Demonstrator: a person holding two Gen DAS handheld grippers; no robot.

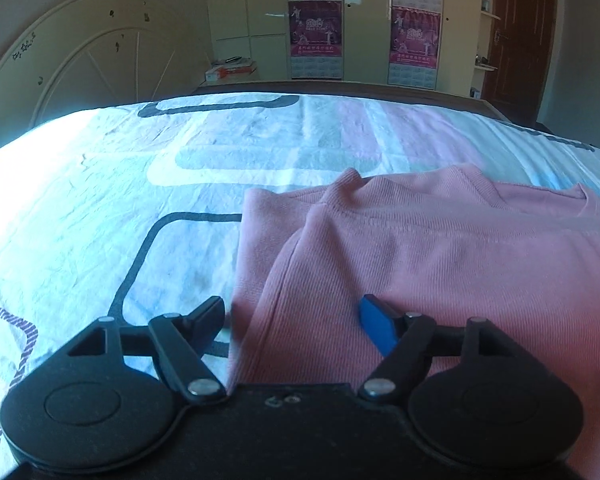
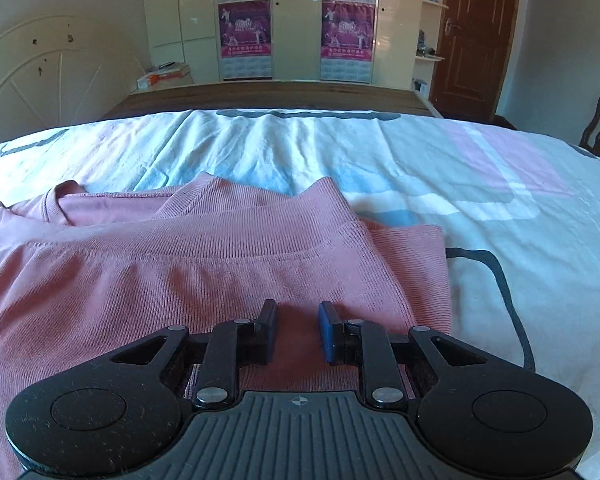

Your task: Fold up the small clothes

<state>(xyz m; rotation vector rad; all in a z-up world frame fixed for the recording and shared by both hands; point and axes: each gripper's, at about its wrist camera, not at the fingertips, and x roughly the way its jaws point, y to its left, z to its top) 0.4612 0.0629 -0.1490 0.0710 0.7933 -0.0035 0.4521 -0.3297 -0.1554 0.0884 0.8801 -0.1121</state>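
On the bed, over its patterned sheet, a pink top lies partly folded: both side portions are turned inward over the body and its neckline faces the far side. At the garment's left edge the left gripper stands spread wide, one finger over the sheet and the blue-padded one over the cloth, holding nothing. Further right, the right gripper hovers low over the pink top near its right folded edge, its jaws only slightly parted with bare fabric showing in the gap and nothing pinched. By my reading the side folds are done; what seems left is bringing the near hem up toward the neckline and flattening the bundle.
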